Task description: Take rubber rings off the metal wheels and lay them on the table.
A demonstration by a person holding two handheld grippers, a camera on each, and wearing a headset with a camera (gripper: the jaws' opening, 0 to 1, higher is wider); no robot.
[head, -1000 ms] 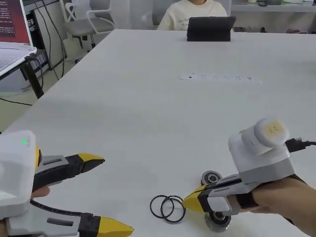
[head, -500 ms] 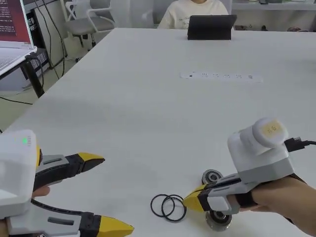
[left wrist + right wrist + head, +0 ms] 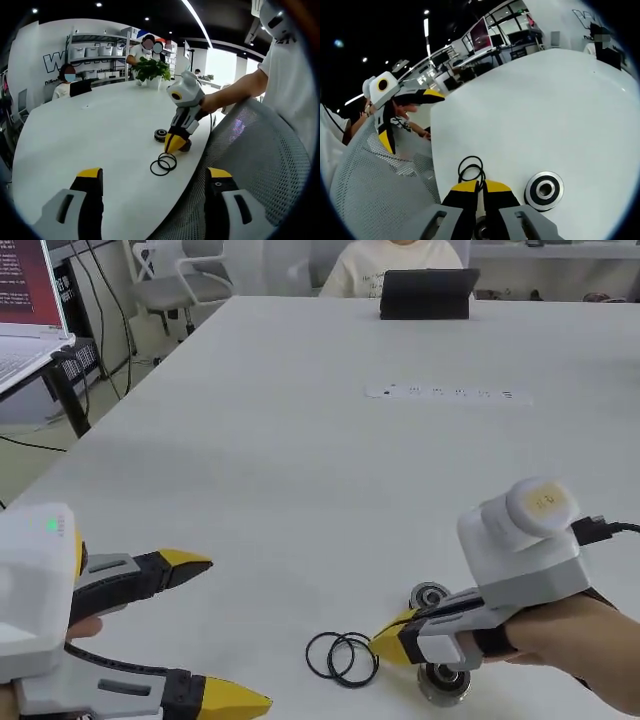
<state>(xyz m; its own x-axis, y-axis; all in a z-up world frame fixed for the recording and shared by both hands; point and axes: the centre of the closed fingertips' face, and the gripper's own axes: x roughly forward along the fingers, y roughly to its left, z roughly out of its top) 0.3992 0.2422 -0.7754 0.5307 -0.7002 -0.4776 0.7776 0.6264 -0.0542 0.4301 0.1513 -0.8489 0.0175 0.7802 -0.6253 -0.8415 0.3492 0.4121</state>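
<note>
Rings [image 3: 341, 657] lie on the table [image 3: 300, 440], so I reckon my right gripper [image 3: 480, 187], jaws together on nothing visible, strips a wheel [image 3: 544, 190] next, left gripper [image 3: 228, 632] gaping empty.

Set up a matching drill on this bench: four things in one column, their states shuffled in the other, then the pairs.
1. left gripper
2. right gripper
3. rubber rings
4. metal wheel

A. lies flat on the table beside closed jaws
B. jaws wide apart
C. black, overlapping each other on the table
D. jaws closed together

Pairs: 1-B, 2-D, 3-C, 4-A
</note>
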